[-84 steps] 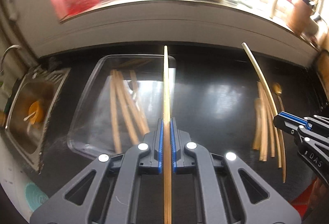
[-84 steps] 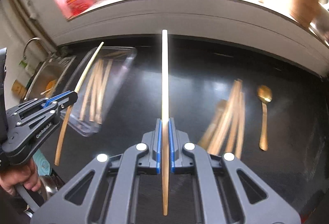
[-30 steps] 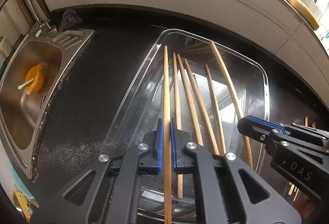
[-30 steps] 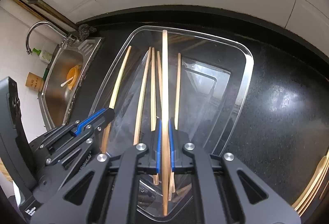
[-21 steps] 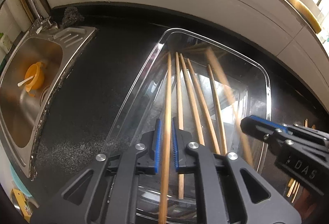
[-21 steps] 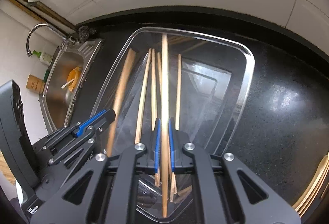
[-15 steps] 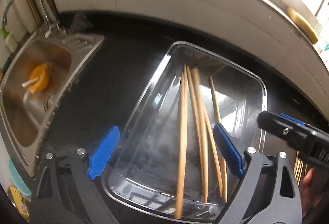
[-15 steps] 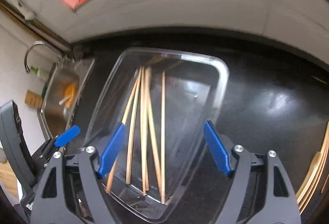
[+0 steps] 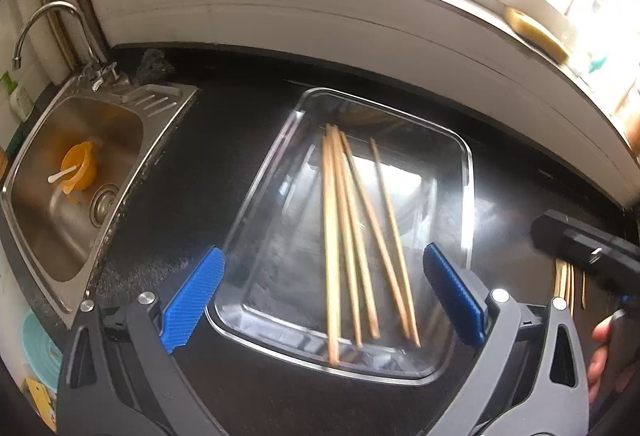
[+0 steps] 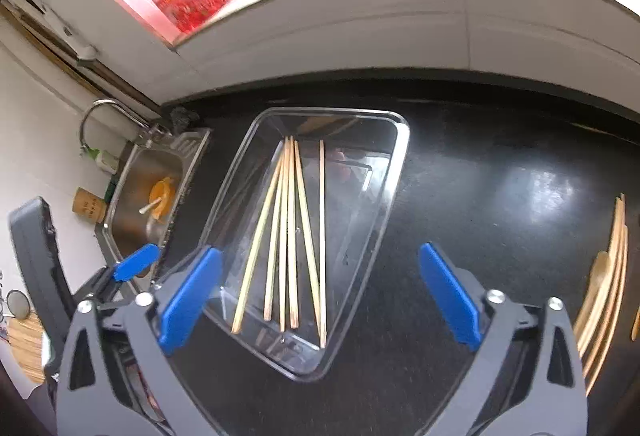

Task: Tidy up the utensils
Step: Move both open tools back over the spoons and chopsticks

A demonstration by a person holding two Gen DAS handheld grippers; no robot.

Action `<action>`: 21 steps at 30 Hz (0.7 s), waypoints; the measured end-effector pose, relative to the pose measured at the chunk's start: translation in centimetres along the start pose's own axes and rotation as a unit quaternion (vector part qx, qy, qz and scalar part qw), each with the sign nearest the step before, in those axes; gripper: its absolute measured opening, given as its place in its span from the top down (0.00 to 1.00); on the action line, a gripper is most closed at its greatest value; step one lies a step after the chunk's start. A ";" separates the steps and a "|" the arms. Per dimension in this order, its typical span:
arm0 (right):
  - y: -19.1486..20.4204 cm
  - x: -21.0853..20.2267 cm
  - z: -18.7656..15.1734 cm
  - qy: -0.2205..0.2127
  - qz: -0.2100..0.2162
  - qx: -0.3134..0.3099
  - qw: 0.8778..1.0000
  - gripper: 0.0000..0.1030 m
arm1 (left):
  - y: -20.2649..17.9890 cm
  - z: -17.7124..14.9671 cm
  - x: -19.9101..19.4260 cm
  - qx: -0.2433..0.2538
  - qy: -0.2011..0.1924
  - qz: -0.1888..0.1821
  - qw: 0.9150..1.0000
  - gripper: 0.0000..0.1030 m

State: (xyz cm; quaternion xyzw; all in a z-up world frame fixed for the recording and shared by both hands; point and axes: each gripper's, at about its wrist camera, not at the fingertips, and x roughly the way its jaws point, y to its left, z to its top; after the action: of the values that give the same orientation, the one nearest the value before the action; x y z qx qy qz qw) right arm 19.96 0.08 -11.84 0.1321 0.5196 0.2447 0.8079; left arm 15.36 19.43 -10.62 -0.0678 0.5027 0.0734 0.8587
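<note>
- The left gripper (image 9: 322, 300) hung above the near end of the clear tray (image 9: 469, 172), its jaws opening to full spread with nothing pressed between the blue pads (image 9: 194, 294); only the tray showed in the gap.
- The right gripper (image 10: 316, 294) was likewise empty, jaws opening wide over the tray's near corner, no chopstick between them.
- Inside the tray lay the chopsticks (image 9: 352, 236), six or so, roughly lengthwise, fanning apart toward the near end and not neatly parallel.
- To the right, well apart from the tray, a bundle of wooden utensils (image 10: 608, 268) rested on the black worktop (image 10: 500, 164); what they were exactly was hard to tell.
- A person's hand (image 9: 604, 356) gripped the right tool's handle at the frame edge.
- Farther left sat the steel sink (image 9: 76, 172) with an orange cup (image 9: 80, 166) in it.
- Judged from this, part of the sorting was done: several chopsticks were in the tray, while the bundle on the worktop was left to collect.
</note>
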 end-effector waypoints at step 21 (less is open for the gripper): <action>-19.9 -17.8 -12.8 -0.086 -0.147 0.096 0.981 0.06 | -21.7 -8.1 -3.4 0.168 -0.001 -0.071 0.983 0.06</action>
State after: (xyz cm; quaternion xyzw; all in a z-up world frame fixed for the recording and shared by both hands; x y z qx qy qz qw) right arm 7.49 -26.74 -12.80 0.1519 0.4828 0.0601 0.8604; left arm 11.04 -3.53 -10.67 0.0420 0.5006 -0.0726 0.8616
